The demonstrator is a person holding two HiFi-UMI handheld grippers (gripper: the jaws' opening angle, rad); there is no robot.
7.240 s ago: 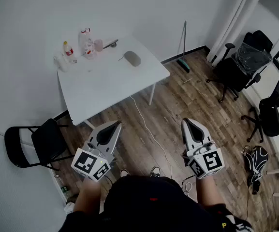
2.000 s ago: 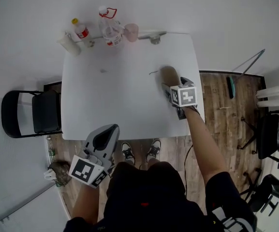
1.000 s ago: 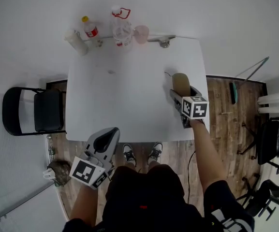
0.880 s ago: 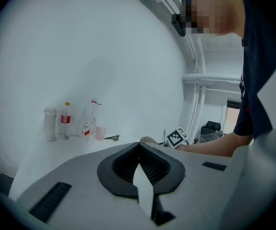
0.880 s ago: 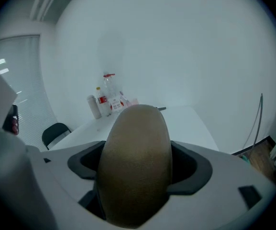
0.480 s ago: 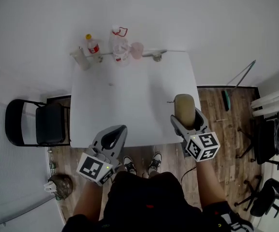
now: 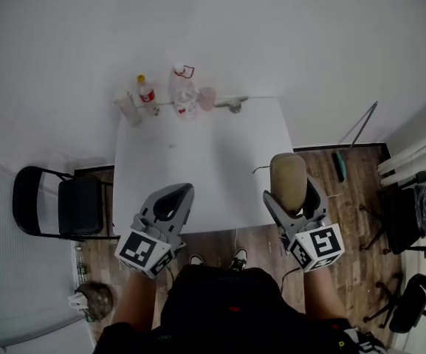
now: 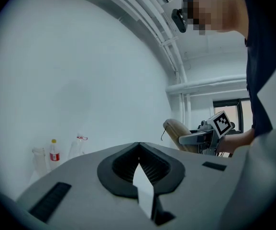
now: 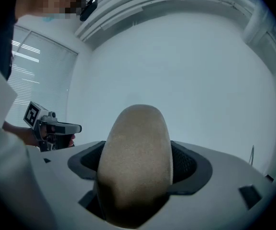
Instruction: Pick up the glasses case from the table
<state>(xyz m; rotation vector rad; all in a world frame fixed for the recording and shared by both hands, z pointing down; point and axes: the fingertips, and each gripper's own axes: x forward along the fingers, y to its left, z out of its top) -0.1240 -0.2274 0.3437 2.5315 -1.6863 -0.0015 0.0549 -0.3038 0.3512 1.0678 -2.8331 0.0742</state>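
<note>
Lifted off the table (image 7: pixel 198 169), the glasses case (image 7: pixel 287 174) now hangs beyond the near right corner, clamped in the right tool (image 7: pixel 292 195). Left tool (image 7: pixel 170 202) hovers at the near edge, jaws together and empty; bottles (image 7: pixel 148 94) line the far edge.

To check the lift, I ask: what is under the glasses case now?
The glasses case sits between the right gripper's jaws, off the table. Around it show the table edge and wooden floor; the spot directly beneath is covered.
</note>
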